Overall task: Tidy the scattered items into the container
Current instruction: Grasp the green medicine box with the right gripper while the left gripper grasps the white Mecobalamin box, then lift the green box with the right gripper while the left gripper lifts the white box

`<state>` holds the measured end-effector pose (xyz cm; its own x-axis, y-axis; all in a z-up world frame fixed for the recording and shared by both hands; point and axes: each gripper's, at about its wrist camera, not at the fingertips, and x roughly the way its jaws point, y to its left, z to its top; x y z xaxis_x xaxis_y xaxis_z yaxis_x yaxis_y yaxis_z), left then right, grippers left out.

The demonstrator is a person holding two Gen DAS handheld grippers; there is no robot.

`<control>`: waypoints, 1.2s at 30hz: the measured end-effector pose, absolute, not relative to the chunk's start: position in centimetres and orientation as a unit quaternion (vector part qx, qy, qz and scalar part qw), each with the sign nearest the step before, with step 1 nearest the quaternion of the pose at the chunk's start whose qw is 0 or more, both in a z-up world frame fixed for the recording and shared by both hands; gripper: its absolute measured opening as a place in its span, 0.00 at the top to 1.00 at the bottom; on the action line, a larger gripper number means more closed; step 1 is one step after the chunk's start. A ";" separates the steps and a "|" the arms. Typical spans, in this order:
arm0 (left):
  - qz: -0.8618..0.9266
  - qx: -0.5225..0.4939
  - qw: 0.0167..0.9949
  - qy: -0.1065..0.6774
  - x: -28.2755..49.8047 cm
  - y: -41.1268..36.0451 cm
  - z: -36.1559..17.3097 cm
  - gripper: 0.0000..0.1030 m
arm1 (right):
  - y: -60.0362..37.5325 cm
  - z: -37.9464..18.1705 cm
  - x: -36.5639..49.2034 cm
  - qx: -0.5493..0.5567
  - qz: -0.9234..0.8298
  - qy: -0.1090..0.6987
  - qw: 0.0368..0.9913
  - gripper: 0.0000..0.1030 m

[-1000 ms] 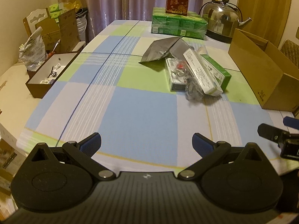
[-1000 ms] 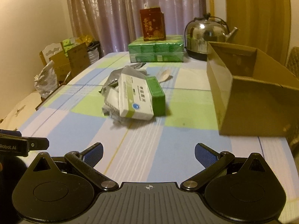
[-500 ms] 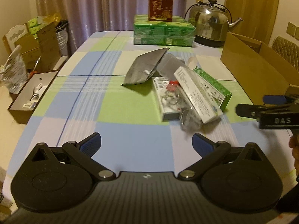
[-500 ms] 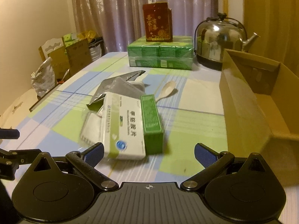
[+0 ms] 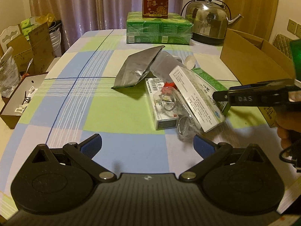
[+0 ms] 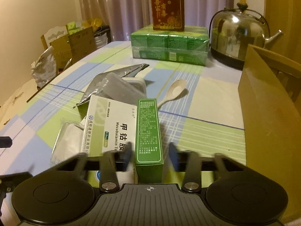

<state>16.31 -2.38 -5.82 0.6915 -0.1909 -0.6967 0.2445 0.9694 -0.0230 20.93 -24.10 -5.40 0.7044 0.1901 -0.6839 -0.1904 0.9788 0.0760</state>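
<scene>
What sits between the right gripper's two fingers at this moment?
The green box, standing on edge between the right gripper's blurred fingers; contact unclear. Seen in the right wrist view.

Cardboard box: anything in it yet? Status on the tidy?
Done: nothing visibly placed; the cardboard box interior is mostly hidden. In hand: right gripper straddles the green carton, jaws blurred, not visibly clamped. Left gripper hangs open and empty. Left: white medicine box, foil pouch, spoon, plastic bag items.

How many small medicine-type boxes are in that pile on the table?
3: a green box between the right claw fingers, a white box leaning beside it, and a white-green one lying under clutter. More may hide beneath.
</scene>
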 end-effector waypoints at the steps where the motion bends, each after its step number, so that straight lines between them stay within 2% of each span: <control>1: -0.120 0.039 0.920 0.372 16.3 -2.5 -5.8 0.05 | -24.1 -5.4 21.0 0.001 0.103 0.372 0.922 0.73; 16: -0.163 0.059 0.923 0.343 13.1 -3.4 -3.8 0.08 | -22.9 -4.5 12.9 0.064 0.110 0.400 0.908 0.74; 23: -0.176 0.063 0.915 0.358 12.5 -6.1 -4.9 0.08 | -25.0 -4.5 9.5 0.036 0.039 0.377 0.925 0.74; 36: -0.171 0.205 0.917 0.296 12.3 -13.7 -8.3 0.09 | -28.0 -5.0 6.0 0.046 0.014 0.341 0.939 0.74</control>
<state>12.32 -13.71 -8.26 0.7665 -0.1923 -0.6127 0.4354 0.8570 0.2757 6.04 -27.96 -4.97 0.7676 0.0586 -0.6382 0.0042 0.9953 0.0964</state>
